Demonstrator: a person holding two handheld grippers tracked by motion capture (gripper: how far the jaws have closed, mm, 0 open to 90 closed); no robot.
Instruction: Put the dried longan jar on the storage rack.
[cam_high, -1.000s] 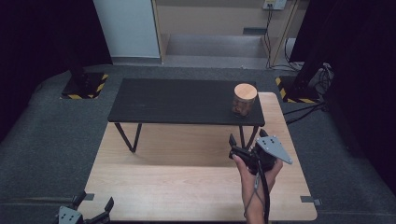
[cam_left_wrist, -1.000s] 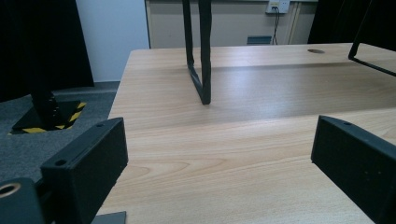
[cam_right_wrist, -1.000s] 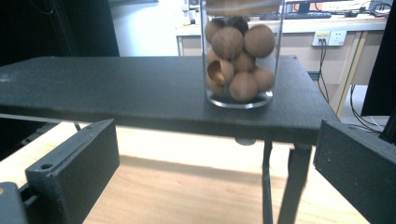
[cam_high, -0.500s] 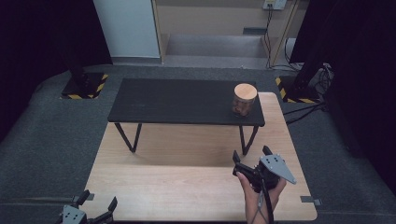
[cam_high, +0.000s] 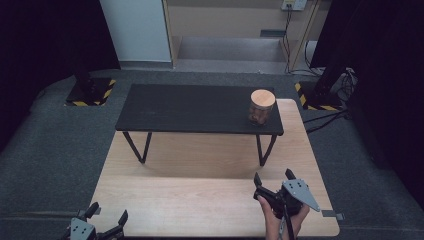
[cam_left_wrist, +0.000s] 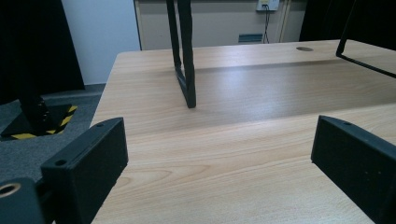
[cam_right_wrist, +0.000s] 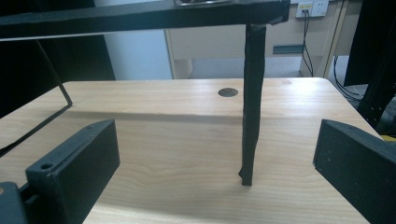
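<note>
round cork-lidded jar (cam_high: 262, 106) on matte black shelf (cam_high: 195, 108); both grippers, left (cam_high: 95, 227) and right (cam_high: 276, 189), released, below it over pale woodgrain table (cam_high: 200, 200).

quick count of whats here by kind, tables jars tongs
wooden table: 1
black raised shelf table: 1
jar with wooden lid: 1
tongs: 2, left tongs and right tongs, both open and empty
total: 5
</note>
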